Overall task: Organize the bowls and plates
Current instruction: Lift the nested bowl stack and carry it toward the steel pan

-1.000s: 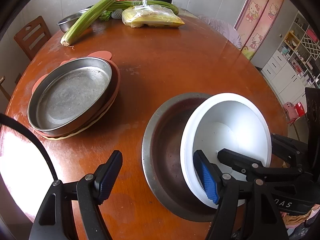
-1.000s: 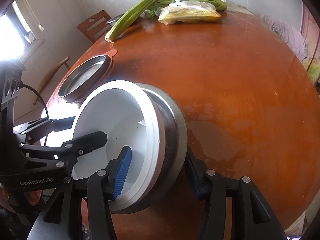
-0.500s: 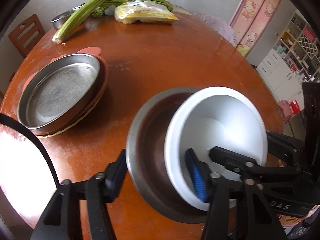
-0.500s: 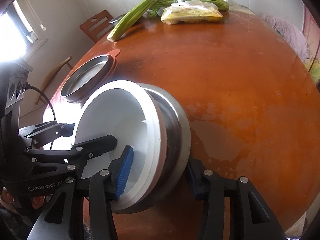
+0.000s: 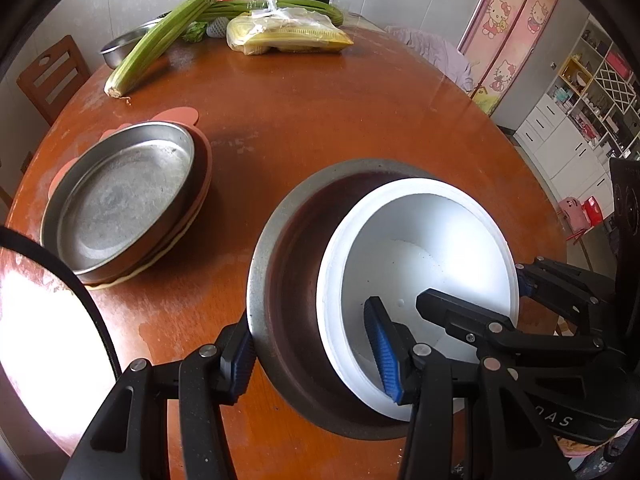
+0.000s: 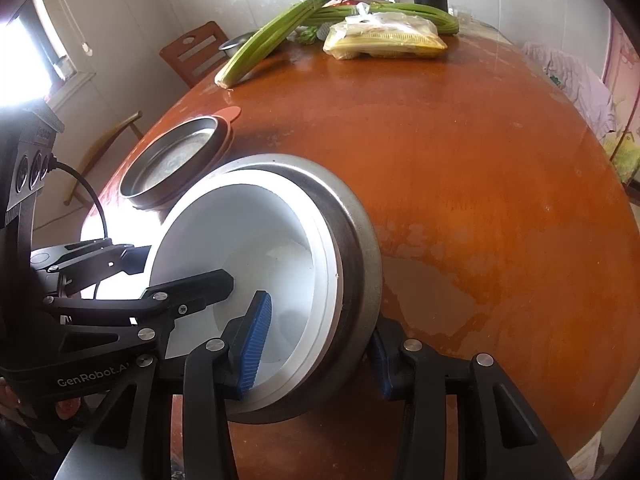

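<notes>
1. The white bowl (image 5: 424,264) is sitting nested inside the steel bowl (image 5: 292,280), shifted toward its right wall, at the near edge of the round surface (image 5: 360,120).
2. The left gripper (image 5: 316,360) is clamping both bowls together: its outer finger is pressing the steel wall, and its blue pad is lying against the white bowl's inner wall.
3. The right gripper (image 6: 316,344) is straddling the opposite walls, and its fingers are closing; the far pad seems to be touching the steel, though the rim is hiding the contact.
4. The steel plate (image 5: 120,196) is resting on a pink mat (image 5: 180,114) to the left, apart from the bowls.
5. Celery (image 5: 168,36) and bagged corn (image 5: 288,34) are lying at the far side.
6. Risk: the pinched walls are smooth and curved, so uneven lifting between the two hands is likely to let the white bowl slide out or the pair tip off the near edge.
</notes>
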{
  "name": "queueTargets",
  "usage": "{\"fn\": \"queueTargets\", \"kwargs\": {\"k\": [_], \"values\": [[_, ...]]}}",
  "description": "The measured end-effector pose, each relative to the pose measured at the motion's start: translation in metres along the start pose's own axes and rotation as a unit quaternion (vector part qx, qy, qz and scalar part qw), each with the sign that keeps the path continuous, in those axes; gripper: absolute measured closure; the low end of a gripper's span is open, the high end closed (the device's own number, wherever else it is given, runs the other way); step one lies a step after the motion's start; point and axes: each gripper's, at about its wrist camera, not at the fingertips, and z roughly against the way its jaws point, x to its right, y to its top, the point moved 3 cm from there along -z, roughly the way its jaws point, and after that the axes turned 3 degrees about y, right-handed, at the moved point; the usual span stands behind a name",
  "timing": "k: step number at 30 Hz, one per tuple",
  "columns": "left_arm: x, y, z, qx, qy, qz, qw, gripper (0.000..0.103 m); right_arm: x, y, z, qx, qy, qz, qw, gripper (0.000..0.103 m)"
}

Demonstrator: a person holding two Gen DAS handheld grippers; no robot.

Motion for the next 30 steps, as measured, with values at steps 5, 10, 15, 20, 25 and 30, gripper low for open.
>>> {"fn": "queueTargets", "kwargs": {"k": [5, 10, 15, 20, 25, 30], "values": [[0.002, 0.004, 0.005, 0.005, 0.001, -0.003, 1.0, 0.053, 0.001, 0.003, 0.004, 0.005, 0.001, -0.001, 1.0, 0.056], [0.001, 0.009, 0.01, 0.012, -0.001, -0.004, 0.9999, 0.053, 0.0, 0.008, 0.01, 0.009, 0.001, -0.001, 1.0, 0.056], [-0.001, 0.014, 0.014, 0.015, -0.002, -0.003, 0.9999, 0.053, -0.001, 0.013, 0.013, 0.011, 0.001, 0.0, 1.0, 0.056], [-0.005, 0.021, 0.02, 0.023, -0.002, -0.003, 0.9997, 0.053, -0.005, 0.02, 0.018, 0.017, 0.0, 0.005, 1.0, 0.056], [-0.011, 0.027, 0.028, 0.032, -0.002, 0.001, 0.9995, 0.053, -0.011, 0.028, 0.021, 0.021, -0.001, 0.011, 1.0, 0.056], [-0.021, 0.032, 0.033, 0.038, -0.001, 0.006, 0.9993, 0.053, -0.019, 0.037, 0.02, 0.022, 0.0, 0.016, 1.0, 0.056]]}}
